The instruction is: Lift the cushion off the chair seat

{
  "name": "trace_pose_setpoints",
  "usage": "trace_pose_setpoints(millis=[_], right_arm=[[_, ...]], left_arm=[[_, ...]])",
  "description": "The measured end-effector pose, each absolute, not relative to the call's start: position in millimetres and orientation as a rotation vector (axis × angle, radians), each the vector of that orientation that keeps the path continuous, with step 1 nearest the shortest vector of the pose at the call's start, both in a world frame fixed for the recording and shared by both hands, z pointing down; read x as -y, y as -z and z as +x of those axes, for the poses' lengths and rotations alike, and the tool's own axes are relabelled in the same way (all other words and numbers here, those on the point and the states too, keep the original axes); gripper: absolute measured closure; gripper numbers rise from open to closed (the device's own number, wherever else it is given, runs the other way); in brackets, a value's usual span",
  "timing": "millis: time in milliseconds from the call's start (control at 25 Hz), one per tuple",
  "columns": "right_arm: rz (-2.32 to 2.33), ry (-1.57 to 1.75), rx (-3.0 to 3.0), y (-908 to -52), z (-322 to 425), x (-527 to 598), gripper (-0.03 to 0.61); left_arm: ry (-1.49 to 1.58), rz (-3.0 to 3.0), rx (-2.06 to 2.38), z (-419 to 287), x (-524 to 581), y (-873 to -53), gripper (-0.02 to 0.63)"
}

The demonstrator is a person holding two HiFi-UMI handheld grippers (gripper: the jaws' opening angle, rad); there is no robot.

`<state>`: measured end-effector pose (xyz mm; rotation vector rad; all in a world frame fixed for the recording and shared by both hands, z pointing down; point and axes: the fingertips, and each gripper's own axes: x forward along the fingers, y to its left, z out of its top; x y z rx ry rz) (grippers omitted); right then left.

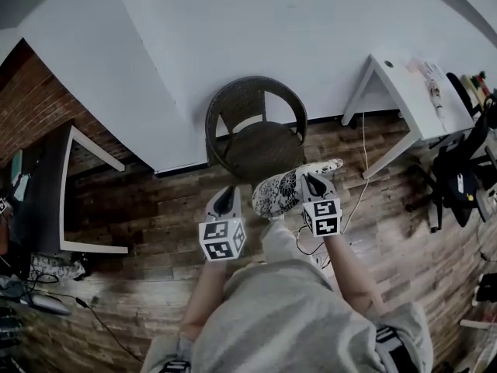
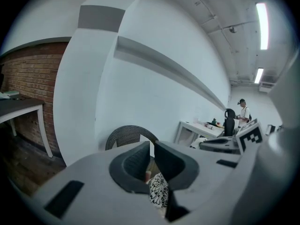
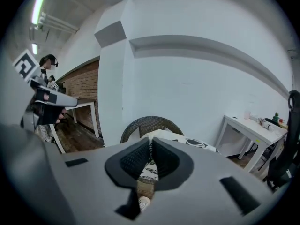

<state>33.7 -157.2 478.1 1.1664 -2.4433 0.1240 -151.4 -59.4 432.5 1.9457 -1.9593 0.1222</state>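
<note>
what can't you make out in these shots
- Head view: part of the chair seat's front edge, hidden behind the lifted cushion.
- Left gripper view: most of the cushion, covered by the left hand-held gripper's own body; only a patterned strip shows.
- Head view: items on the white table, too small and near the edge.

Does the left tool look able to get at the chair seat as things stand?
Probably not: the left tool is shut on the cushion, as is the right tool. The chair seat ahead lies bare, but the cushion would need releasing first.
</note>
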Motion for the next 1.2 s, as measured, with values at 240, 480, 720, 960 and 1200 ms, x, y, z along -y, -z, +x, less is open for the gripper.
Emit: trace_pose_setpoints(millis=[240,480,720,960,1200], right_arm=[[1.202,-0.094,2.518,-438,30,119,0.555],[1.212,-0.052,2.576,-403,27,94,0.555],[1.231,-0.023,2.627,-381,30,81,0.555],[1.244,-0.023,2.642,-376,33,78,0.557],[1.235,-0.015,2.646,-376,34,78,0.558]], left_arm=[[-0.129,1.967,1.959,-148,25,-419,0.586],[-0.112,1.996,1.963,-141,4,-403,0.586],[-0.102,2.030,1.975,-135,-6,-394,0.587],[-0.112,2.041,1.975,-131,-7,-392,0.586],[-0.121,2.047,1.974,-128,-5,-392,0.587]])
